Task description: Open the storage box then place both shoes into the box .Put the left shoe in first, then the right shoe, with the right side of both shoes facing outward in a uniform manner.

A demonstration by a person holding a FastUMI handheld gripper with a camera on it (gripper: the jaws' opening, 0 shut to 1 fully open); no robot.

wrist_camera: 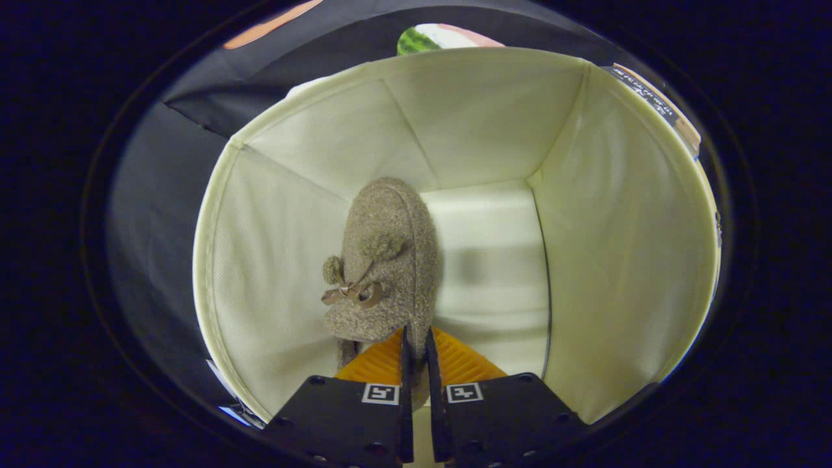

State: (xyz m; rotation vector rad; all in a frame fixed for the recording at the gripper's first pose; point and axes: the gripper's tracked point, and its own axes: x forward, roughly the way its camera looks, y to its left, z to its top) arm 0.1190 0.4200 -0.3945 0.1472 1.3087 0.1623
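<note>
Shoe (383, 260): in the gripper view it hangs inside the open box (624, 214), toe pointing down toward the box floor, its heel end pinched at the gripper (416, 341). The jaws stand almost closed, with only a thin gap between them, and both appear to press on the heel rim of the shoe; the grip is narrow and sits at one end of a soft, fuzzy body. The shoe lies just ahead of the jaws and slightly to their left, near the left wall of the box, with bare floor to its right. A small bow (351, 294) faces the camera. Judged step: lowering the first shoe. To do it well, keep the shoe close to the left wall so room is left for the second shoe, bring the toe down until it meets the floor before opening, and avoid twisting the wrist, since the soft heel could slip or roll. Whether the toe touches the floor cannot be told.
</note>
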